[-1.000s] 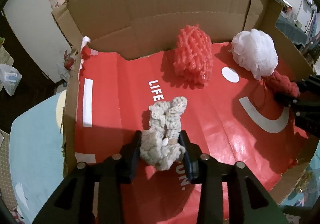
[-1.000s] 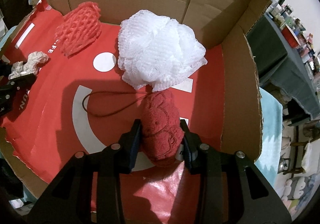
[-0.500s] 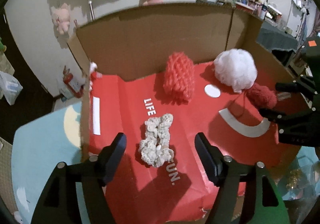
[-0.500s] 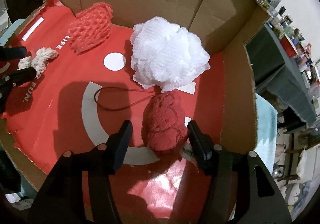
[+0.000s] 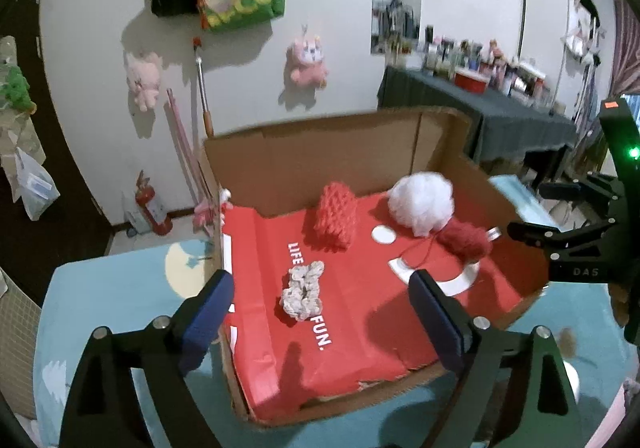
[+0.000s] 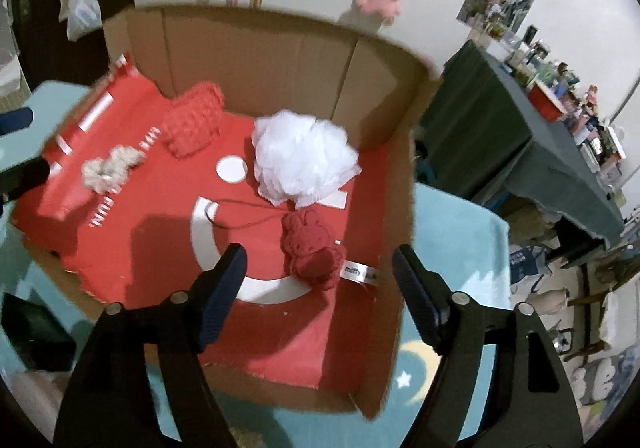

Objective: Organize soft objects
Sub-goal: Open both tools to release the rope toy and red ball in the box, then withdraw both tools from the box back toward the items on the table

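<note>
Where motion blurs them, box lettering [image 6: 101, 217] unreadable, left gripper [image 6: 18, 148] mostly cropped.

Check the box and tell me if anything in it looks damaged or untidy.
The cardboard box's red liner is ragged and torn along its near edge. The dark red plush's cord trails loose across the liner. The other soft items sit tidily apart.

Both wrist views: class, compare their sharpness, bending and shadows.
Left wrist view: fairly sharp on the beige knitted scrunchie; fisheye bows the cardboard box rim; dark corners. Right wrist view: smeared, white mesh bath puff and lettering blurred; hard shadow on the red liner.
</note>
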A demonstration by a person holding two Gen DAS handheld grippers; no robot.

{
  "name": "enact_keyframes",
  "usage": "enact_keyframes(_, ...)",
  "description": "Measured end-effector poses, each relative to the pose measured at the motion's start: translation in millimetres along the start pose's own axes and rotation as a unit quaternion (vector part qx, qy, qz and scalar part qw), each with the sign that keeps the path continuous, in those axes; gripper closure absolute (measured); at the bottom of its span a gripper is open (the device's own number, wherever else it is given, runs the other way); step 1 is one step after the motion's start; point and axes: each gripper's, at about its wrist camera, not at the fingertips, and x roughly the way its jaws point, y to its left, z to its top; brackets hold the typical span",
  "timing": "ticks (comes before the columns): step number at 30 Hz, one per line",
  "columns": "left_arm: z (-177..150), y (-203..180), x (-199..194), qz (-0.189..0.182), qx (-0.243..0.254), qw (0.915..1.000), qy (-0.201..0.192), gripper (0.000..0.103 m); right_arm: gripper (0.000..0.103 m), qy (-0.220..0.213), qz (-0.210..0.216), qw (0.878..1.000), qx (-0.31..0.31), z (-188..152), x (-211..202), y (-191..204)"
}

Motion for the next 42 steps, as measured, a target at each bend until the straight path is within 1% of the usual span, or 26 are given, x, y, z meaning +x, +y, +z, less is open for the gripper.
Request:
enact_keyframes(4,-4.2,-4.0,-34.3,-0.006,-0.011,0.9994,-0.032,0.008,0.024,-0.039,0.013,0.999,0.018,-4.4,-38.3,-5.7)
enact_keyframes(7,-9.3,-10.2,-59.2,-0.013,-0.013,0.9983,-0.055,0.007,0.023,-0.071,0.015,0.997,0.024,-14.4,-70.0,-6.8)
enact_keyframes(9,-14.0,-16.2,-78.2,-0.011,-0.009,0.9973,-0.071,0.006,0.019,-0.088,0.018,0.996,0.026,-21.2,-86.6,-7.1)
enact_keyframes(12,-24.0,-25.5,-103.3,-0.007,-0.002,0.9953,-0.096,0.002,0.017,-0.116,0.020,0.993,0.024,-37.0,-114.4,-3.2)
enact_keyframes(17,-44.3,-42.3,-141.7,-0.005,0.018,0.9913,-0.131,0.000,0.016,-0.143,0.031,0.989,0.035,-64.0,-147.0,1.6)
enact_keyframes(21,-59.8,-51.3,-162.0,-0.013,0.015,0.9891,-0.146,0.000,0.016,-0.167,0.032,0.985,0.044,-88.7,-170.8,5.9)
enact_keyframes(24,-72.7,-56.1,-174.1,-0.022,0.008,0.9877,-0.155,0.000,0.012,-0.180,0.032,0.982,0.051,-107.5,-184.5,8.7)
enact_keyframes(27,-86.1,-61.9,-183.6,-0.017,0.008,0.9855,-0.169,0.000,0.011,-0.193,0.025,0.979,0.052,-125.8,-195.9,14.6)
enact_keyframes(33,-118.1,-76.5,-197.6,-0.009,0.009,0.9824,-0.186,0.000,0.010,-0.222,-0.001,0.974,0.055,-166.2,-219.2,31.5)
enact_keyframes(37,-138.7,-84.3,-200.0,-0.008,0.011,0.9816,-0.191,0.000,0.006,-0.238,-0.008,0.969,0.063,-190.2,-228.5,41.1)
enact_keyframes(39,-149.0,-88.0,-199.6,-0.009,0.008,0.9813,-0.192,0.000,0.005,-0.246,-0.023,0.967,0.067,-201.1,-230.9,47.0)
enact_keyframes(41,-157.6,-91.1,-198.6,-0.008,0.007,0.9809,-0.194,0.000,0.004,-0.249,-0.032,0.966,0.069,-211.1,-230.1,53.1)
enact_keyframes(42,-162.2,-93.2,-197.1,-0.005,0.008,0.9806,-0.196,0.000,0.003,-0.245,-0.029,0.967,0.069,-215.6,-227.8,56.5)
